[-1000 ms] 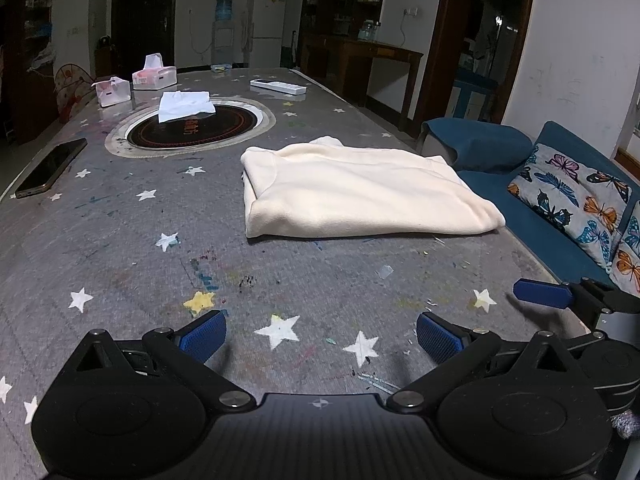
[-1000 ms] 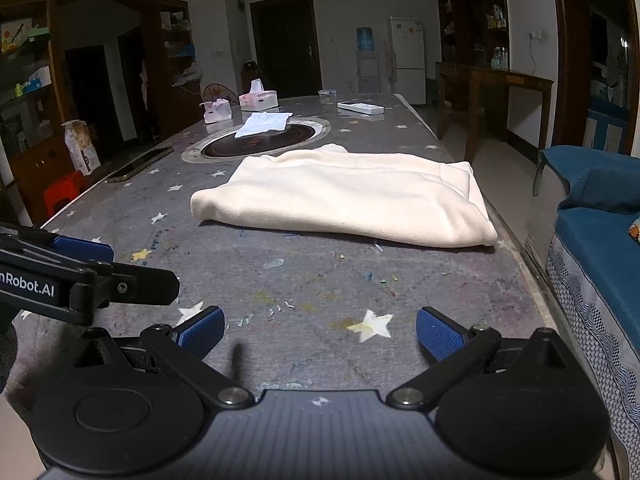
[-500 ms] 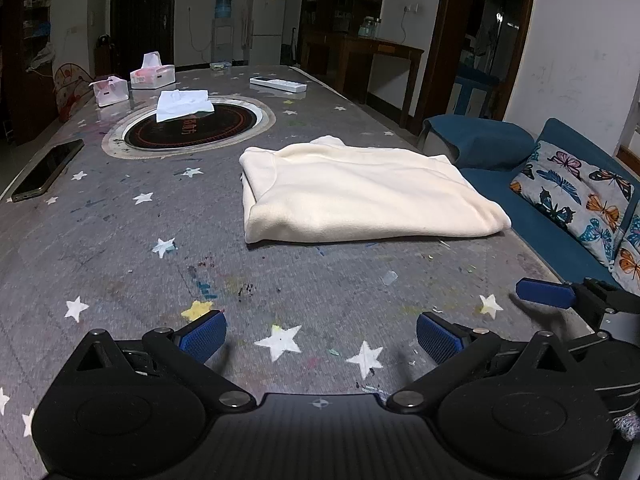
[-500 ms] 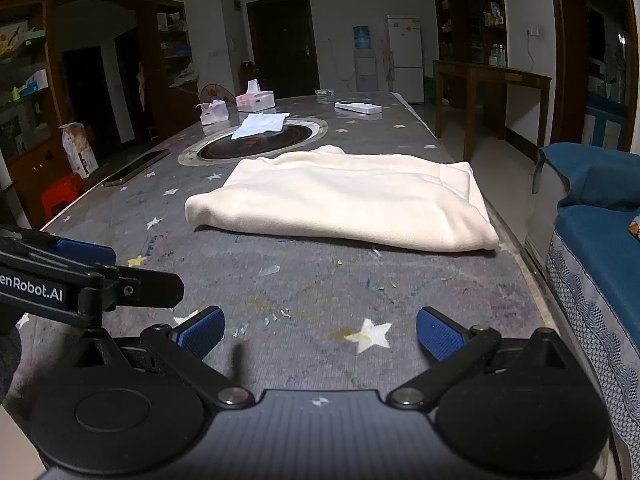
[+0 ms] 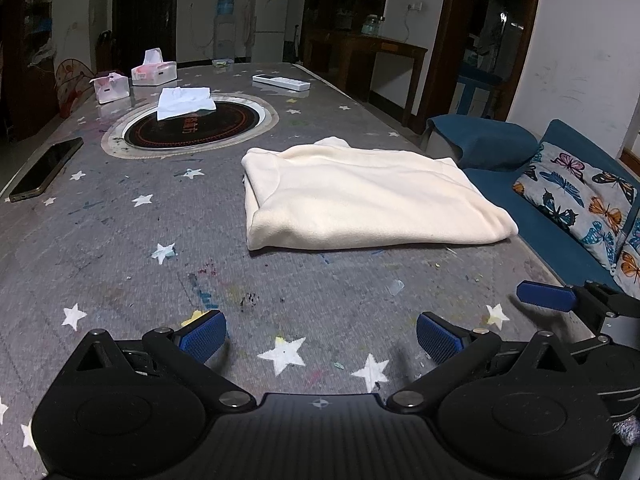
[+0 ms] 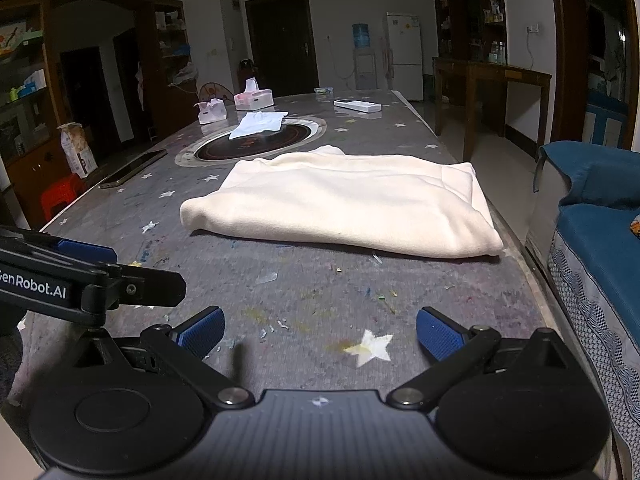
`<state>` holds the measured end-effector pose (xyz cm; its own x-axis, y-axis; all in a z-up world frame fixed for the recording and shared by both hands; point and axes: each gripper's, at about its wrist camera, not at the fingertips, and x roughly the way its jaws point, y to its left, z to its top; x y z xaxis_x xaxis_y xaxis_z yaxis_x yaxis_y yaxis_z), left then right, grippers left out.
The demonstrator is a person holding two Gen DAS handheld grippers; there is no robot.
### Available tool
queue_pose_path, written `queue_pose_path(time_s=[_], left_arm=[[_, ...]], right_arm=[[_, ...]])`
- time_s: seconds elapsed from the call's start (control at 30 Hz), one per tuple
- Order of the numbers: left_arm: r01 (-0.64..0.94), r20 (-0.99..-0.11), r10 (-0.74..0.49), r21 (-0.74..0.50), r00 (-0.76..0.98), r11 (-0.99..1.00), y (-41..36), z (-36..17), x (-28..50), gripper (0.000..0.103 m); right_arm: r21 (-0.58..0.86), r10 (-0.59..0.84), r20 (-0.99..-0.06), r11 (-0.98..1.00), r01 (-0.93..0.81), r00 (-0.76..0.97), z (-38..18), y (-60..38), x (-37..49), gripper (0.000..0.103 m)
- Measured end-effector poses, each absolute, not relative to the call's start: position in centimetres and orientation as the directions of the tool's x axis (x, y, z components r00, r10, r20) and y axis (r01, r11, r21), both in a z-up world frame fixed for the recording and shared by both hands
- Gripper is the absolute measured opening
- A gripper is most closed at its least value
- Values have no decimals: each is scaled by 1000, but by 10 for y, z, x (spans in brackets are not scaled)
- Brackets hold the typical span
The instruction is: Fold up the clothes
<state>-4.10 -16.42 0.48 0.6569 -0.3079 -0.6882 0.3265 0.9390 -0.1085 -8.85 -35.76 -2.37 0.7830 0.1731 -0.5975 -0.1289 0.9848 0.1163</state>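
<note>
A folded cream garment (image 5: 368,196) is laid flat on the star-patterned bench (image 5: 120,248), toward its right edge beside the blue sofa (image 5: 560,216). The left hand-held gripper (image 5: 320,332) and the right hand-held gripper (image 6: 320,332) are held released, nothing grasped, short of the garment.

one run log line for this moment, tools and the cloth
left tool: open, empty | right tool: open, empty | folded cream fleece garment: flat on grey star-patterned table, untouched, ahead of both tools
</note>
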Motion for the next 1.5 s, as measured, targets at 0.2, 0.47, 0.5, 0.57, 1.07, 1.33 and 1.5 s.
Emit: queue_pose_path(time_s=[0.2,0.47,0.5,0.57,1.07,1.33,1.5], left_arm=[[324,-691,-306,-110,655,940,-165,5,-36,103],[320,-697,-306,-114,649,940,-167,4,-30,103],[320,-698,-305,-115,648,941,-167,4,-29,103],[318,-699,-305,-116,647,941,-167,4,-27,103],[318,-704,-305,-118,642,941,-172,4,-14,103],[320,-705,-303,-113,641,940,-174,4,-11,103],[322,-708,-301,-109,639,940,-175,5,-11,103]], right_arm=[[122,176,-597,984,-128,783,-23,-360,-84,103],[122,173,-601,985,-124,780,-23,-362,-78,103],[123,172,-602,985,-123,780,-23,-362,-77,103],[123,171,-603,985,-122,779,-23,-363,-76,103],[126,168,-609,985,-115,775,-24,-366,-65,103],[131,171,-607,985,-114,776,-24,-368,-62,103],[133,173,-606,984,-115,776,-23,-367,-61,103]])
